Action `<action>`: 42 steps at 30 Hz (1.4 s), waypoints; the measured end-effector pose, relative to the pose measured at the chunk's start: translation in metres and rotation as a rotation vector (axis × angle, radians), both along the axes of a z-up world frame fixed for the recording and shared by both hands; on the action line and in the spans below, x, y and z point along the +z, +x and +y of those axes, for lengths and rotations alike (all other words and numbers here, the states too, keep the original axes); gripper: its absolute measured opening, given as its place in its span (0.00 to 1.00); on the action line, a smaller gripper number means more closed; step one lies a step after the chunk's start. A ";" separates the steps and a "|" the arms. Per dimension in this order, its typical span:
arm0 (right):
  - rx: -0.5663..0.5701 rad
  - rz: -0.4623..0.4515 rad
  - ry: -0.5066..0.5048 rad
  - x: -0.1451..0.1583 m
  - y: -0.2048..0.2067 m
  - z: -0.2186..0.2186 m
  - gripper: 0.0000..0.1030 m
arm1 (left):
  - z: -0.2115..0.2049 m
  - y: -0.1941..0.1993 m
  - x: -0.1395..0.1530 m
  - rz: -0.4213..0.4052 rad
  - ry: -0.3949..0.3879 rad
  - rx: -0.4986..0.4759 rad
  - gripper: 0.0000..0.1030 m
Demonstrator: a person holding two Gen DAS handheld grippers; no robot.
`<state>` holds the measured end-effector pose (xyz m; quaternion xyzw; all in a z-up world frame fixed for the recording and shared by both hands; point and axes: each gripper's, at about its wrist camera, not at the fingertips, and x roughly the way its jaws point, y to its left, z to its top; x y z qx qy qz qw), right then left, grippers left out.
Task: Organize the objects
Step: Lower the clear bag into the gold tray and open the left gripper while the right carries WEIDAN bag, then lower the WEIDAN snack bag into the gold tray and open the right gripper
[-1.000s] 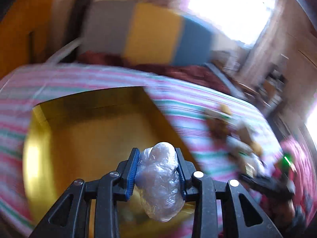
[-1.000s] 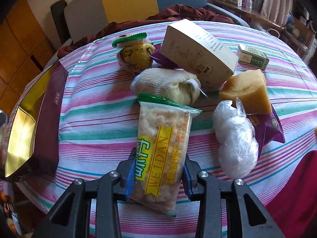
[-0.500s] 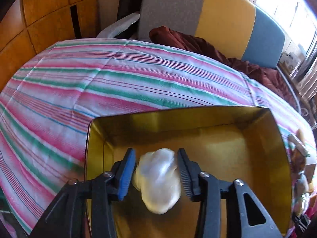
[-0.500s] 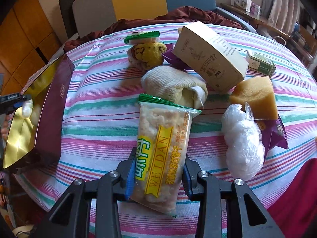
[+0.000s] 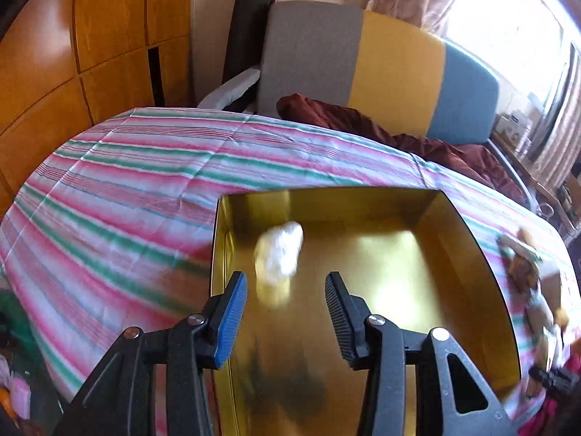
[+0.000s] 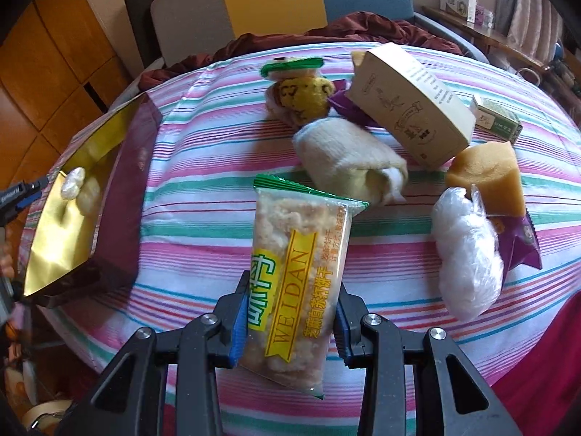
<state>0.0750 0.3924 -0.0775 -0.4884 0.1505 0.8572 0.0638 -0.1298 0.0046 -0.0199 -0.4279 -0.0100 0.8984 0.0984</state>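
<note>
My left gripper [image 5: 286,303] is open over the gold-lined box [image 5: 472,239]. A white plastic-wrapped bundle [image 5: 279,250] is blurred just beyond the fingers, inside the box near its left wall; it also shows in the right wrist view [image 6: 72,183]. My right gripper [image 6: 290,318] is shut on a clear WEIDAN snack packet [image 6: 297,265] with green ends and a yellow label, held above the striped tablecloth [image 6: 203,167].
On the cloth lie a rolled cream towel [image 6: 348,160], a tan carton [image 6: 410,101], a yellow sponge [image 6: 486,178], another white plastic bundle [image 6: 468,254], a purple wrapper [image 6: 523,239], a small green box [image 6: 497,120] and a yellow plush [image 6: 301,96]. A chair [image 5: 363,65] stands behind the table.
My left gripper has opened and let go of the white bundle, which has dropped into the gold box. My right gripper still holds the snack packet and has barely moved.
</note>
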 end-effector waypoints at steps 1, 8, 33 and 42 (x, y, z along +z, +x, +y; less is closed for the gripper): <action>0.006 0.004 -0.008 0.002 0.001 -0.003 0.38 | 0.000 0.011 0.000 -0.002 0.005 -0.011 0.44; 0.146 0.117 -0.040 0.053 -0.019 -0.052 0.38 | -0.015 0.057 0.001 0.004 0.024 -0.005 0.44; 0.510 -0.062 -0.253 0.010 -0.205 -0.301 0.59 | -0.076 0.078 -0.012 -0.019 0.097 0.167 0.44; 0.514 0.059 -0.096 0.037 -0.155 -0.273 0.70 | -0.050 0.088 -0.003 0.027 0.050 0.089 0.44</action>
